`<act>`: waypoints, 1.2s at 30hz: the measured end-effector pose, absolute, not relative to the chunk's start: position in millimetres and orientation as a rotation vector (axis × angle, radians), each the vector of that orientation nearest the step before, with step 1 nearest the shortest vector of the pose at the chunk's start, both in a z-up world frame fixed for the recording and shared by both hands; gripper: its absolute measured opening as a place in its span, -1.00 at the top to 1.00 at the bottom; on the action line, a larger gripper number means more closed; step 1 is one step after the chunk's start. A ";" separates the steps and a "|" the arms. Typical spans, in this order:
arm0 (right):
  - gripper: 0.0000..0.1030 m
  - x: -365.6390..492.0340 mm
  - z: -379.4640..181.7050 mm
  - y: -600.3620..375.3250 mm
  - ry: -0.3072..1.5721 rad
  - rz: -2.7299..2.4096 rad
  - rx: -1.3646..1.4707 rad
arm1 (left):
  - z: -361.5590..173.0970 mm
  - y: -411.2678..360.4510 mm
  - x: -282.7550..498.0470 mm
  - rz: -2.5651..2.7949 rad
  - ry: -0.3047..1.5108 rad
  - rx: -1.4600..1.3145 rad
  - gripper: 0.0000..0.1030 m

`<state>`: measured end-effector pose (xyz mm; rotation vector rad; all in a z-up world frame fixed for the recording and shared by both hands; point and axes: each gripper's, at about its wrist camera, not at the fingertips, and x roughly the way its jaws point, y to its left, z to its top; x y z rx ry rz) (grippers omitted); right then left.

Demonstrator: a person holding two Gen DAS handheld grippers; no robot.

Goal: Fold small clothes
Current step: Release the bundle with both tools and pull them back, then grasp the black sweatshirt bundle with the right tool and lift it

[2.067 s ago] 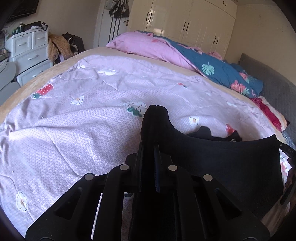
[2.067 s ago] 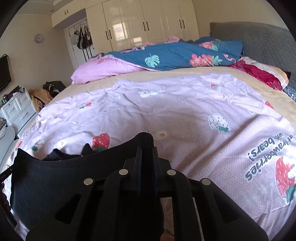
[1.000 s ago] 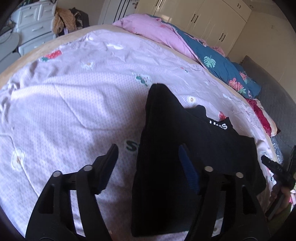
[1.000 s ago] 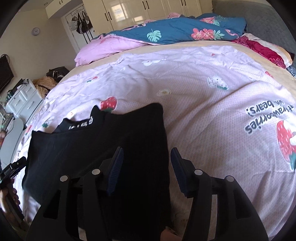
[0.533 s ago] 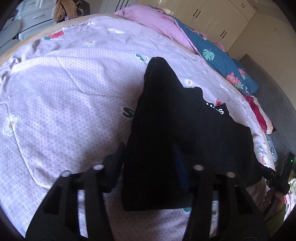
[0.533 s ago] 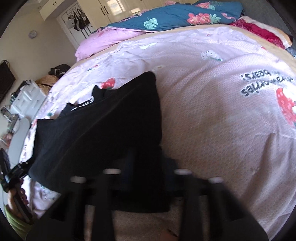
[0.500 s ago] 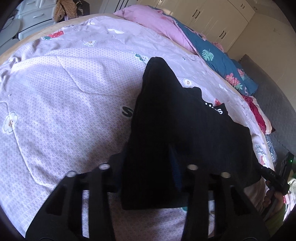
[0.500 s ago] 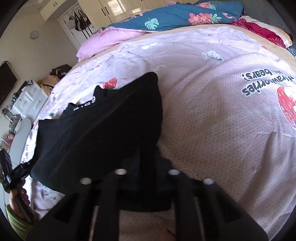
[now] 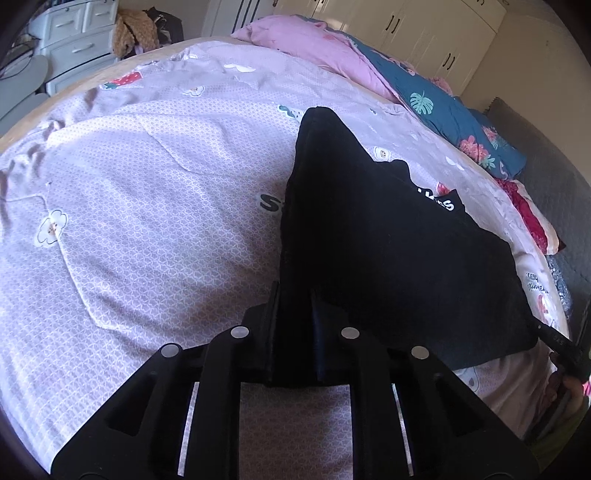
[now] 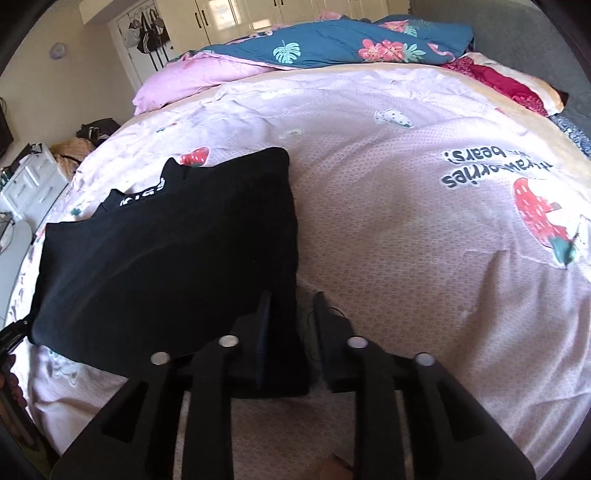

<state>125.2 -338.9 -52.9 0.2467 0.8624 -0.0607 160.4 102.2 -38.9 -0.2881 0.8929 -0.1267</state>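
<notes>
A black garment with white lettering lies folded flat on the lilac strawberry-print bedsheet. My left gripper is shut on the garment's near left corner. In the right wrist view the same garment lies to the left, and my right gripper has its jaws closed to a narrow gap around the near right corner. The right gripper's tip shows at the left view's right edge. The left gripper's tip shows at the right view's left edge.
A pink and teal floral duvet is heaped at the far side of the bed. A red blanket and grey headboard lie to the right. White drawers stand past the left edge. Wardrobes line the far wall.
Both grippers let go of the lifted garment, which dropped flat onto the bed. They then moved down to its near corners and closed on them again.
</notes>
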 end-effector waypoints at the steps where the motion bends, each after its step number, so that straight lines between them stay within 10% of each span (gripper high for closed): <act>1: 0.46 122.4 -52.9 -339.7 0.859 -0.063 0.246 | -38.1 101.5 159.1 -0.124 0.891 -0.282 0.85; 21: -0.61 85.8 -34.8 -329.8 0.792 -0.100 0.216 | -29.4 101.4 128.1 -0.119 0.871 -0.278 0.49; 36: -0.87 66.2 -7.8 -267.7 0.702 0.036 0.008 | -17.1 116.9 109.8 -0.048 0.832 -0.271 -0.81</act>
